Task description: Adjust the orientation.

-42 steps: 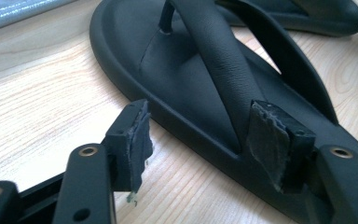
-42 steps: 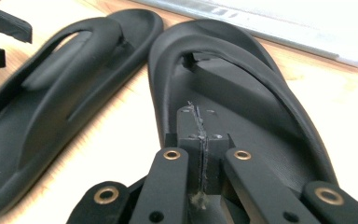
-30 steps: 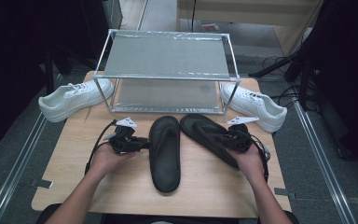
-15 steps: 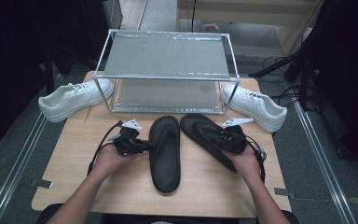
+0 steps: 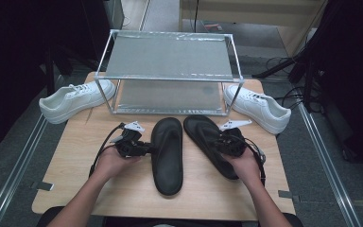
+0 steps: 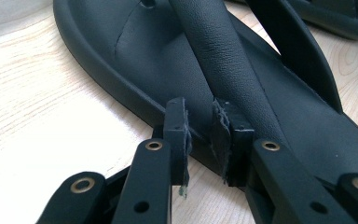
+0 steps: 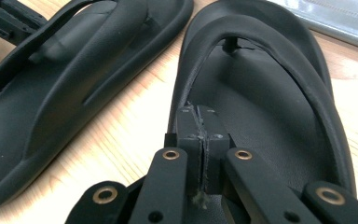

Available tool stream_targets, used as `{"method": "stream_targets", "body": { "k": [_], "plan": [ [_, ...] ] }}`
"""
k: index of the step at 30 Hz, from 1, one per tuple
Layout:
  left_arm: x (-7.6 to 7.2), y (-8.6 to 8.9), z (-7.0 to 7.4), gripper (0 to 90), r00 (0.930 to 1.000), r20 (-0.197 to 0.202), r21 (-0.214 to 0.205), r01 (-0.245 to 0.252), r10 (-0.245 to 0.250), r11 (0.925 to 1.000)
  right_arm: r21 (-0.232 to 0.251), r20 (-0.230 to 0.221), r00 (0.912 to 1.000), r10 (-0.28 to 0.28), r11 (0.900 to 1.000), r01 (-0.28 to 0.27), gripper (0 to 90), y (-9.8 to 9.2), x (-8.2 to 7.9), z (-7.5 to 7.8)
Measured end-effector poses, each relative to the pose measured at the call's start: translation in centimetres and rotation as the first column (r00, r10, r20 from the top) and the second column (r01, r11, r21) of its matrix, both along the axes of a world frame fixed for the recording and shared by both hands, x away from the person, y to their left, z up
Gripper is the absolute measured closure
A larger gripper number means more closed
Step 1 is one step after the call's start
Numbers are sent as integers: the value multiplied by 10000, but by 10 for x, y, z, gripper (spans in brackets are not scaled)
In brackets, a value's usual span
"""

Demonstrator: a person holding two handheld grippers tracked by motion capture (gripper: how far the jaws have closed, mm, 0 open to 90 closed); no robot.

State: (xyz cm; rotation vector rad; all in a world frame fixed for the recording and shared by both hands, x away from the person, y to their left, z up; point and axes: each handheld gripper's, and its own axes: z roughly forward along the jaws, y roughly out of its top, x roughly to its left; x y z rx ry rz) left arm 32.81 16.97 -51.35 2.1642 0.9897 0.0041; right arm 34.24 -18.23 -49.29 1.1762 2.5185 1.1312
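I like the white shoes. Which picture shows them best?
The high view: both white shoes lie whole beside the rack, left shoe, right shoe. The gripper views look at the black sandals instead.

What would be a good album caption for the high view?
Two hand-held grippers, left gripper and right gripper, meet a pair of black flip-flops before a metal rack.

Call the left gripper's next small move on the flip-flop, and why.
Probably close the left gripper on the left flip-flop at its rim. Its jaws have just been closing and the rim sits in the gap between them, but the pads do not seem to press it. The right gripper is shut at the other flip-flop.
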Motion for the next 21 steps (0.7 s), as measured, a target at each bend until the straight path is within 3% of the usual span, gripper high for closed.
{"method": "stream_targets", "body": {
  "k": [2,6,13,21],
  "plan": [
    [0,-1,-1,787,9998,-145,-104,149,-151,9998,19,11,10000,61,10000,-61,900,2,0,0],
    [-8,-16,0,775,9978,164,148,633,-636,9979,105,-62,9999,115,9999,-114,900,4,-1,-1],
    [-10,-22,0,773,9975,181,111,683,-685,9976,185,-140,9997,220,9996,-217,900,7,-2,-1],
    [-19,-37,-1,773,9920,224,136,1236,-1239,9922,283,-112,9995,305,9991,-301,900,13,-4,-2]
  ]
}}
